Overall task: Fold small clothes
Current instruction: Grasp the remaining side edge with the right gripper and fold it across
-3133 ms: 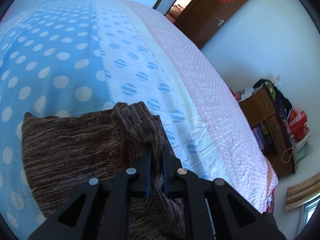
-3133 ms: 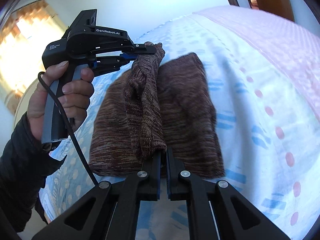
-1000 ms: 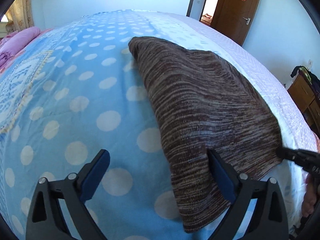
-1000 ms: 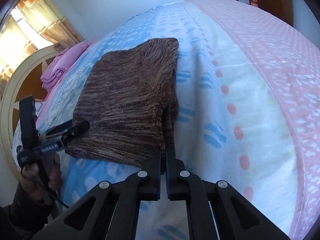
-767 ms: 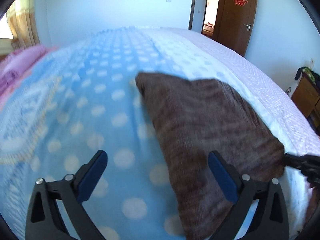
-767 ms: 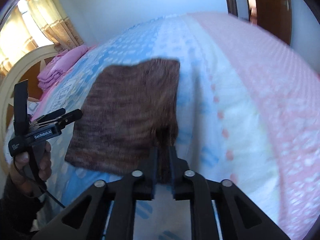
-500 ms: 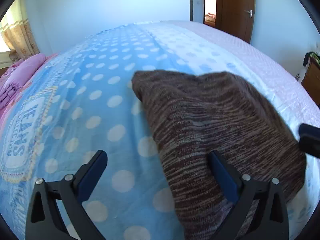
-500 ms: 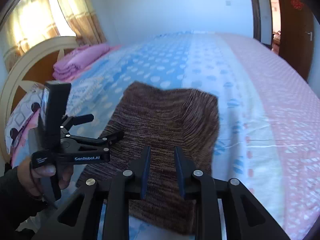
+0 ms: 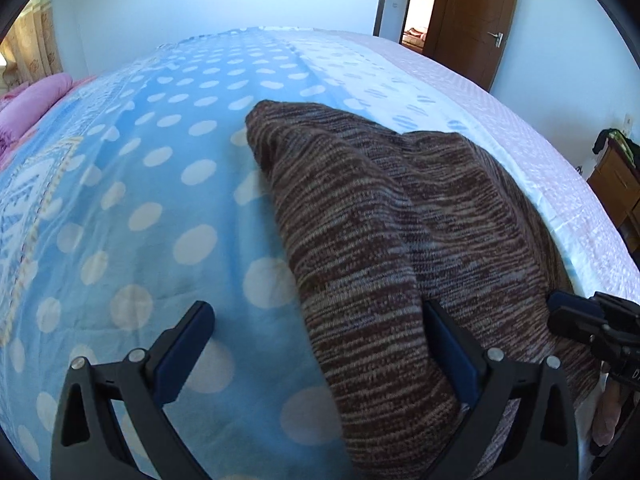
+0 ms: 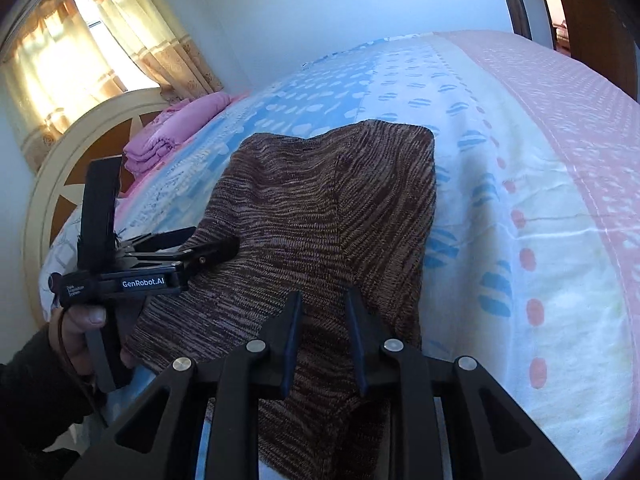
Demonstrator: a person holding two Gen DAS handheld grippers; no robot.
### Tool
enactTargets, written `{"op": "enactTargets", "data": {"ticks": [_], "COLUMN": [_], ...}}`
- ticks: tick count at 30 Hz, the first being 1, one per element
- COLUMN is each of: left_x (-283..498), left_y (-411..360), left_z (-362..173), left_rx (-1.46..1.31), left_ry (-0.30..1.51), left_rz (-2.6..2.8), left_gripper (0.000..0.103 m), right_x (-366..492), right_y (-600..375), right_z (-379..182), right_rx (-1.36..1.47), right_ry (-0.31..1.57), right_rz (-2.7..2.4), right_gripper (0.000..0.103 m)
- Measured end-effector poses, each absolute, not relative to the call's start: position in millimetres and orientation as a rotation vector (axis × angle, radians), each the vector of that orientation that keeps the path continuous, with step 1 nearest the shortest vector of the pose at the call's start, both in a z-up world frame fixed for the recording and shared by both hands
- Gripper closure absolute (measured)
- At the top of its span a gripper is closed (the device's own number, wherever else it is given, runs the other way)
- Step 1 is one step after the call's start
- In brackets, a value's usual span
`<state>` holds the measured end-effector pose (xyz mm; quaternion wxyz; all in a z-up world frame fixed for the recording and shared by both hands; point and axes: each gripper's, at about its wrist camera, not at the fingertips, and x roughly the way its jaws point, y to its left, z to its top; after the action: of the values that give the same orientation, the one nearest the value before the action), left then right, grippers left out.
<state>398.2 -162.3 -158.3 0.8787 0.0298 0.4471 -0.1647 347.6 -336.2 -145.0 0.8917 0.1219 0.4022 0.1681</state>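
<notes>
A brown striped knit garment (image 9: 392, 216) lies folded flat on the bed, with a fold line running down its length (image 10: 320, 208). My left gripper (image 9: 320, 336) hovers at the garment's near left edge with its jaws wide open. Its right finger (image 9: 448, 344) is over the knit and its left finger over the sheet. In the right wrist view a hand holds the left gripper (image 10: 212, 242) at the garment's left side. My right gripper (image 10: 323, 320) stands just above the garment's near end. Its jaws are a little apart and grip nothing. The right gripper (image 9: 568, 316) also shows at the garment's right corner.
The bed sheet (image 9: 140, 184) is blue with white dots, turning white and pink toward the right. Folded pink bedding (image 10: 176, 136) lies by the round headboard (image 10: 60, 184). A wooden door (image 9: 476, 20) and a cabinet (image 9: 616, 184) stand beyond the bed.
Both grippers first held a raised fold of the garment. The garment now lies flat. The right gripper let go of its near edge, parted its jaws and moved over the knit; the left stayed open.
</notes>
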Motion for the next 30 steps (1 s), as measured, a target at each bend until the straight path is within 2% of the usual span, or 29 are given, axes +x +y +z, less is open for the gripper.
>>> {"op": "enactTargets", "data": {"ticks": [5,10,12,20,21,22,24,30], "left_x": [392.6,387.0,378.3,361.9,361.4,362.0,361.6,330.6], "left_y": [-158.6,-148.8,-145.8,-142.3,-142.0,-140.2,-132.1,-117.2], "left_z": [-159.3,-163.5,-164.5,-164.8,-164.8,-165.1,-164.9,-164.9], "left_rx": [0.040,-0.035,-0.061,-0.089,-0.092,-0.098,-0.144,-0.210], "left_ry": [0.926,0.955,0.946,0.929,0.926,0.927,0.933,0.938], "left_rz": [-0.324,-0.305,-0.284,-0.246,-0.242,-0.238,-0.245,-0.260], "left_gripper": [0.000,0.000,0.000,0.000,0.000,0.000,0.000,0.000], "right_x": [352.5,386.2,406.9,488.2,499.9,510.2,519.2,497.8], "right_y": [-328.3,-309.9,-277.2,-167.2,-162.7,-159.7,-155.7,-186.2], "right_z": [-120.0,-87.8,-82.3,-118.0,-131.0,-141.2,-145.3,-113.1], "right_rx": [0.199,0.143,0.021,-0.336,-0.333,-0.298,-0.285,-0.145], "right_ry": [0.822,0.788,0.812,0.934,0.983,1.006,0.993,0.926], "right_rz": [0.338,0.323,0.378,0.492,0.472,0.477,0.491,0.512], "right_gripper": [0.071,0.071,0.072,0.072,0.072,0.066,0.065,0.065]}}
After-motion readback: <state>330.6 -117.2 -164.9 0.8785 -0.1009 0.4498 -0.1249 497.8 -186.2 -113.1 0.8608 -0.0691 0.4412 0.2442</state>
